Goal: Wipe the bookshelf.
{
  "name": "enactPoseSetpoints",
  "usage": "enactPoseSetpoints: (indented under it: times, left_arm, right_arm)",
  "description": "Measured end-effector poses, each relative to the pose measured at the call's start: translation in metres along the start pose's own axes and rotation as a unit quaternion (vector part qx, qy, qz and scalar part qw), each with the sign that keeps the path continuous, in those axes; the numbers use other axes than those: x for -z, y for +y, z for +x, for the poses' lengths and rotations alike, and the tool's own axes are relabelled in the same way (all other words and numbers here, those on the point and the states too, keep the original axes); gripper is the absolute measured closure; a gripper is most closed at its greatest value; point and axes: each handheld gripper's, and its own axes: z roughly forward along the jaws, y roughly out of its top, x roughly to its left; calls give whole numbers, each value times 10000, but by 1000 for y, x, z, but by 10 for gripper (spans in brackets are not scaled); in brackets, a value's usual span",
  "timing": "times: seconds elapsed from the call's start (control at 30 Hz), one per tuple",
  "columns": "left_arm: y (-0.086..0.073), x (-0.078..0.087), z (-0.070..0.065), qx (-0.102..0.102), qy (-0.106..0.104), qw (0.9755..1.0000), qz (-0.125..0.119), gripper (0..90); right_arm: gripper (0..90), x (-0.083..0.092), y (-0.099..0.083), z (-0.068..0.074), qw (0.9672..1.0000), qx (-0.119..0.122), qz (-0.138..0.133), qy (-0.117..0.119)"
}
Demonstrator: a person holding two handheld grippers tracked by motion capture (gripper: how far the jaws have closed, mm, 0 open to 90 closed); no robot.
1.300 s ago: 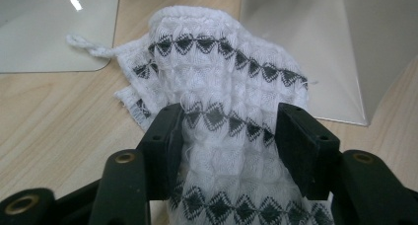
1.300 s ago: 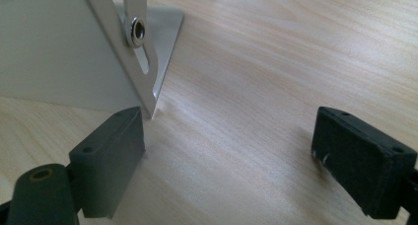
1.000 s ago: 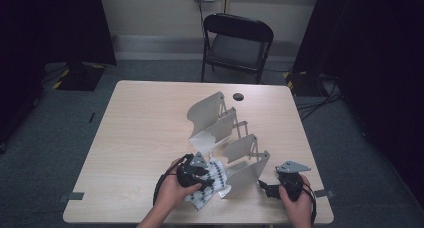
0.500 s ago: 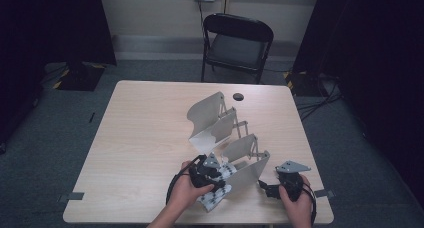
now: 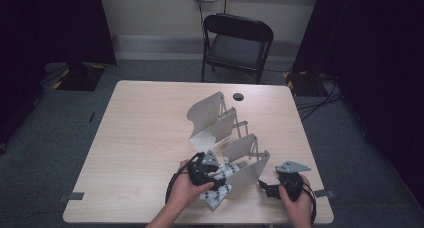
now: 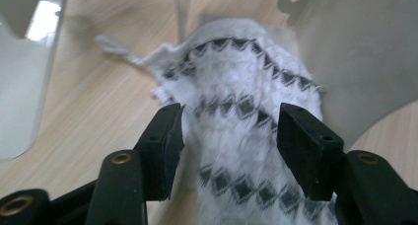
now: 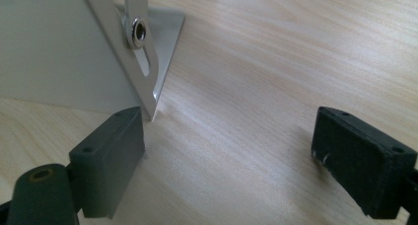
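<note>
High view: we see the left gripper (image 5: 215, 177) at the table's (image 5: 140, 138) near edge, over a white cloth with black diamonds (image 5: 216, 194), beside the grey metal folding rack (image 5: 245, 163). The right gripper (image 5: 272, 189) rests right of the rack.

Left gripper view: the cloth (image 6: 236, 116) lies between our jaws, which have just been opening; the pads stand off it, not pressing. It runs under the rack's panel (image 6: 355, 52).

Right gripper view: jaws wide apart over bare wood, the rack's foot (image 7: 143, 52) just beside the left pad.
</note>
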Motion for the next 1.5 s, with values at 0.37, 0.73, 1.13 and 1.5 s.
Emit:
enactPoseSetpoints:
  times: [0.37, 0.73, 1.13, 1.5]
  left_arm:
    - [-10, -9, -9, -152, -158, 9996, 200, 482]
    - [0, -13, -12, -280, -212, 9987, 371, 632]
    - [19, -31, -16, -263, -35, 9991, 320, 613]
    - [16, -23, -15, -334, 43, 9991, 242, 504]
  right_arm:
    - [123, 0, 0, 0, 10000, -7, 5, -4]
    - [122, 0, 0, 0, 10000, -13, 7, 2]
    - [122, 0, 0, 0, 10000, -8, 4, 3]
    - [122, -1, 1, 0, 10000, 6, 0, 11]
